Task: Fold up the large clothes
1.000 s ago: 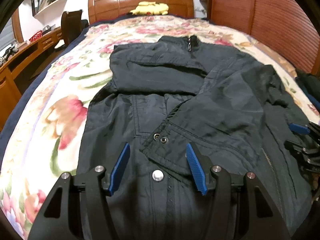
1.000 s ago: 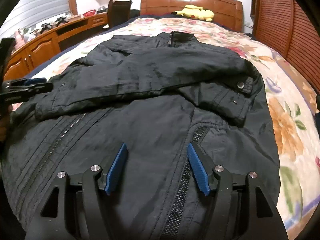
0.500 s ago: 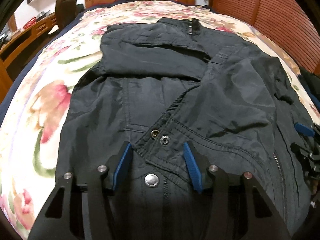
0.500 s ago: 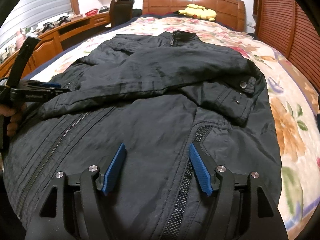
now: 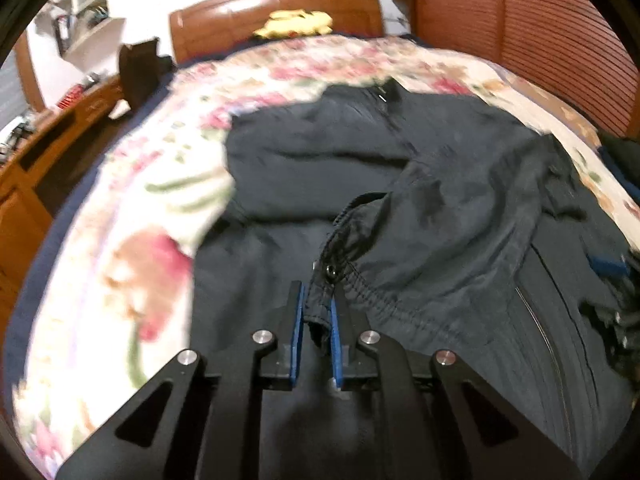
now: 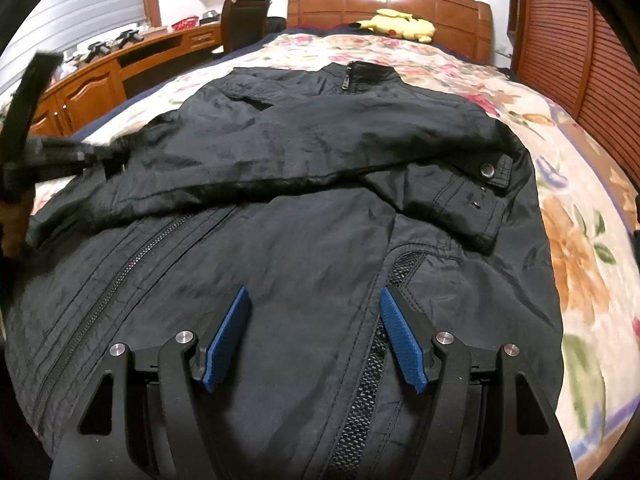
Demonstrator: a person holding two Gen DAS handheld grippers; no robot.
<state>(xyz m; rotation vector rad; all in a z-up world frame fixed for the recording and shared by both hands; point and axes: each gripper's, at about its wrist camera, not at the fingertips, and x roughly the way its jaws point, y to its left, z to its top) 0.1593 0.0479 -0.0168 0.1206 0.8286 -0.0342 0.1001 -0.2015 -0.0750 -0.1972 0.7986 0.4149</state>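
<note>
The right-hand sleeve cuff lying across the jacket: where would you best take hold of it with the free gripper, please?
Probably at the snap-buttoned cuff, pinching its open end from the bed's right side. It lies flat on top of the jacket, edge exposed, and the right gripper is open just short of it.

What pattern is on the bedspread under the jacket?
Floral: pink, orange and green flowers on cream bedspread; clearest in the right wrist view.
</note>
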